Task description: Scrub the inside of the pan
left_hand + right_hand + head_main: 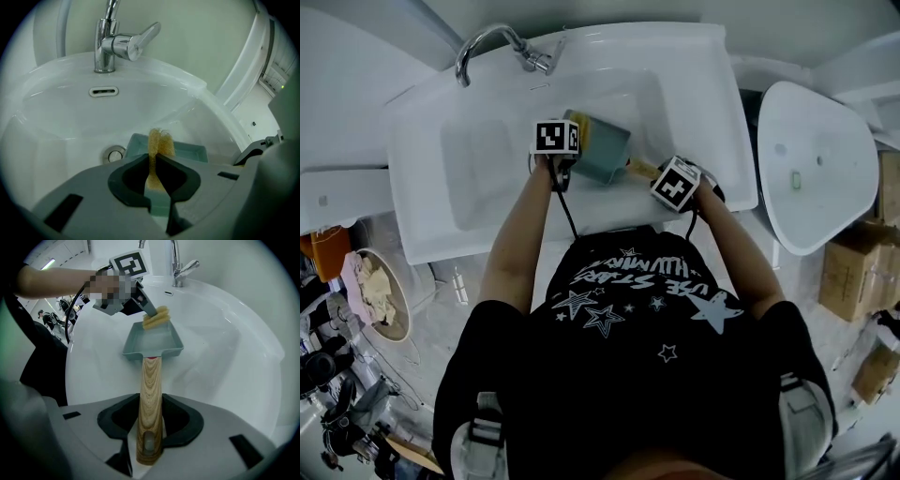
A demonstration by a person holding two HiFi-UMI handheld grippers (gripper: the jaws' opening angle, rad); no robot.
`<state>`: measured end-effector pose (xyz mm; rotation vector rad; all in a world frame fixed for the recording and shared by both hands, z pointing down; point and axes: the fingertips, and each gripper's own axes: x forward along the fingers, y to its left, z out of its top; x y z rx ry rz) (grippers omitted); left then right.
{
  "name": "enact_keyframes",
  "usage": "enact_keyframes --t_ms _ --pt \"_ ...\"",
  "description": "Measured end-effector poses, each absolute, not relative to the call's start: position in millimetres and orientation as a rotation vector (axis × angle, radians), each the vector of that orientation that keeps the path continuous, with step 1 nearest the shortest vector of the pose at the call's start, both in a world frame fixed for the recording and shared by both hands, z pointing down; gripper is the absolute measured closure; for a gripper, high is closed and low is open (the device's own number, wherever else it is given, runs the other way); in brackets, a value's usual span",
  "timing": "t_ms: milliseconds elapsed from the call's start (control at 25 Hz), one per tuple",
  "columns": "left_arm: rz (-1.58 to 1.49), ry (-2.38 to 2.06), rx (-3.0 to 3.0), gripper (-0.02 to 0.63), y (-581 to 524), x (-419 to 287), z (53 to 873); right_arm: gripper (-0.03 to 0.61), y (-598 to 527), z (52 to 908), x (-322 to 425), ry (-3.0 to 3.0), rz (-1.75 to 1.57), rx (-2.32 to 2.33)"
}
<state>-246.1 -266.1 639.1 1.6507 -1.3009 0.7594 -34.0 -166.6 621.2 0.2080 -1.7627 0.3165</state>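
While right gripper (150, 427) fingers clamp pan handle (151, 385), left gripper (154, 168) fingers pinch scrubber (161, 143) at pan (154, 342) rim.

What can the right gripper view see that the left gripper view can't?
Only the right gripper view shows the wooden handle along its length, clamped in the right gripper, and the left gripper from outside. Only the left gripper view shows the drain. Both show the pan, the yellow scrubber pinched by the left gripper, the tap and the white sink.

Teal square wood-handled pan (152, 341); yellow mesh scrubber (156, 317)
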Motion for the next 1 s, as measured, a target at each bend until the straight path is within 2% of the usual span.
enact_keyframes --t_ms 480,1000 --pt "0.679 -1.389 1.614 0.563 -220.9 -227.8 612.7 0.414 -167.7 604.1 -26.4 -1.895 0.252 0.178" --pt "0.551 -1.533 1.572 0.563 -182.5 -192.9 574.3 0.442 -158.2 580.5 13.8 -1.985 0.261 0.169"
